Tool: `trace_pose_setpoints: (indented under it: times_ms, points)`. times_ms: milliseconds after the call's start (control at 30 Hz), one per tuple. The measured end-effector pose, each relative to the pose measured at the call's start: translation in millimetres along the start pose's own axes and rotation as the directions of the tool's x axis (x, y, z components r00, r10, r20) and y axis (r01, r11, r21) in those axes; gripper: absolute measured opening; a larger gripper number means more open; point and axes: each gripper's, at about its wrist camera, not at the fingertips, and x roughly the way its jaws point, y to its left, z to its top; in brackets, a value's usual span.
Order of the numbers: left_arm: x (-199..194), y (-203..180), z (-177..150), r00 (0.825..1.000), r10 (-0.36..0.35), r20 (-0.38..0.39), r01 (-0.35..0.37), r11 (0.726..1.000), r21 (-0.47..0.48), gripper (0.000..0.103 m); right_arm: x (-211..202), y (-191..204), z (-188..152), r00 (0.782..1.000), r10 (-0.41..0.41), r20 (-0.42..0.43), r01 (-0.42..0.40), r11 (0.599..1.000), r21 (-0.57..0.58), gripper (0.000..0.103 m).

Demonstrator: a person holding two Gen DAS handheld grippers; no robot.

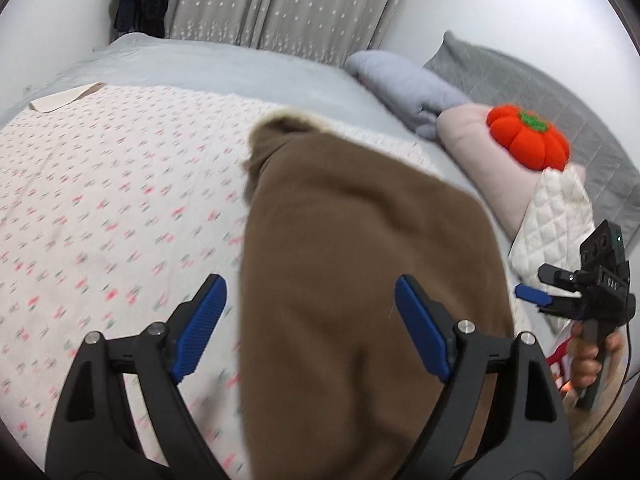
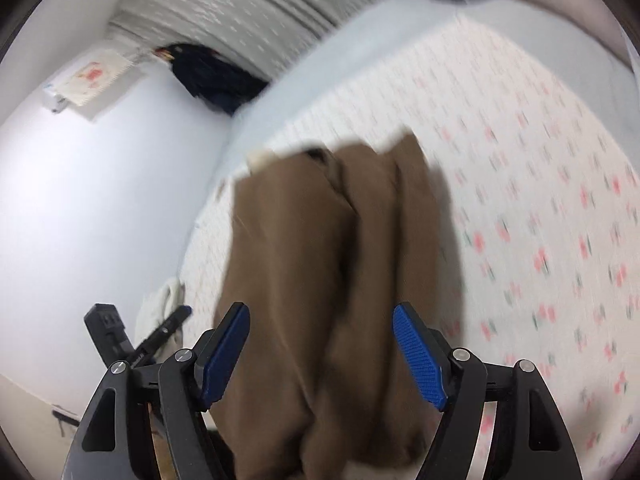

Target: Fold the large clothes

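Brown garment (image 1: 360, 280) is lying folded lengthwise on the floral quilt (image 1: 100, 200) on the bed, collar end pointing away toward the curtains (image 1: 280, 0). Left hand-held gripper (image 1: 310, 328) and right hand-held gripper (image 2: 320, 352) are both standing wide, pads clear of the cloth, nothing held. Judging next: both should be pinching the near hem corners evenly and carrying them up to the collar, keeping edges square. Pillows and an orange pumpkin cushion (image 1: 528, 140) are sitting at the bed's right side; white wall (image 2: 100, 200) is running along the left.
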Motion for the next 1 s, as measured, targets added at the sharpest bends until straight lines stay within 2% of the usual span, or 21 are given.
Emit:
trace_pose_setpoints:
  times_ms: [100, 133, 167, 200, 233, 267, 300, 367, 400, 433, 500, 567, 600, 667, 767, 800, 833, 933, 1000]
  points:
    - [15, -2, 4, 0.999, -0.043, 0.020, 0.043, 0.999, -0.002, 0.086, 23, 10, 11, 1.000, 0.003, 0.003, -0.003, 1.000, -0.016, 0.077]
    - [18, -4, 4, 0.999, -0.042, 0.028, 0.042, 0.999, 0.003, 0.086, 40, 14, 11, 1.000, -0.008, -0.007, 0.008, 1.000, -0.020, 0.074]
    - [24, -10, 3, 0.999, -0.036, 0.031, 0.036, 0.999, 0.013, 0.086, 56, 12, 18, 0.999, -0.035, -0.021, 0.034, 0.999, -0.020, 0.060]
    - [27, -13, 1, 0.999, -0.033, 0.032, 0.032, 0.999, 0.020, 0.086, 64, 15, 16, 0.998, -0.049, -0.040, 0.048, 0.999, -0.018, 0.042]
    - [29, -13, 1, 0.999, -0.031, 0.027, 0.030, 0.999, 0.024, 0.086, 76, 16, 22, 0.996, -0.059, -0.065, 0.059, 0.998, -0.003, 0.019]
    - [29, -19, 2, 0.999, -0.030, 0.021, 0.030, 0.999, 0.026, 0.086, 78, 23, 23, 0.995, -0.060, -0.074, 0.062, 0.998, 0.026, 0.013]
    - [28, -22, 4, 0.999, -0.034, 0.015, 0.033, 0.999, 0.030, 0.086, 74, 28, 25, 0.997, -0.036, -0.064, 0.039, 0.998, 0.047, 0.012]
    - [24, -23, 11, 0.999, -0.036, 0.026, 0.034, 0.998, 0.061, 0.086, 51, 39, 36, 0.998, 0.054, 0.011, -0.055, 0.997, 0.046, 0.010]
    - [23, -24, 16, 0.999, -0.024, 0.034, 0.021, 0.996, 0.086, 0.086, 49, 39, 42, 0.997, 0.065, 0.031, -0.067, 0.996, 0.054, 0.010]
    - [23, -25, 18, 0.999, -0.015, 0.034, 0.011, 0.995, 0.104, 0.086, 49, 34, 49, 0.999, 0.040, 0.031, -0.042, 0.997, 0.063, 0.010]
    - [26, -19, 28, 1.000, 0.000, 0.022, -0.003, 0.991, 0.132, 0.086, 70, 21, 49, 0.991, -0.125, -0.053, 0.127, 0.991, 0.042, 0.013]
    - [32, -5, 40, 1.000, 0.017, 0.017, -0.019, 0.992, 0.123, 0.087, 92, 9, 39, 0.960, -0.227, -0.161, 0.229, 0.973, -0.008, 0.032]
    - [37, 6, 48, 1.000, 0.010, 0.022, -0.012, 0.995, 0.101, 0.086, 89, 9, 36, 0.960, -0.230, -0.161, 0.230, 0.973, -0.021, 0.034]
    - [48, 27, 60, 0.999, -0.022, 0.033, 0.020, 0.999, 0.042, 0.082, 77, 21, 36, 0.961, -0.239, -0.141, 0.235, 0.971, -0.044, 0.049]
    - [75, 67, 76, 0.998, -0.029, 0.048, 0.034, 0.994, -0.102, 0.053, 75, 55, 51, 0.945, -0.311, -0.100, 0.295, 0.944, -0.146, 0.059]
    - [85, 79, 80, 0.999, -0.015, 0.043, 0.022, 0.988, -0.152, 0.040, 76, 69, 57, 0.947, -0.306, -0.097, 0.286, 0.941, -0.179, 0.061]
    - [97, 93, 83, 0.999, -0.015, 0.033, 0.021, 0.978, -0.206, 0.033, 80, 84, 63, 0.950, -0.295, -0.098, 0.271, 0.940, -0.206, 0.065]
    - [133, 122, 88, 0.995, -0.095, -0.017, 0.084, 0.941, -0.328, 0.021, 111, 130, 81, 0.961, -0.254, -0.112, 0.214, 0.935, -0.284, 0.073]
    - [148, 127, 89, 0.990, -0.142, -0.023, 0.125, 0.929, -0.349, 0.019, 141, 156, 100, 0.963, -0.239, -0.121, 0.188, 0.925, -0.331, 0.073]
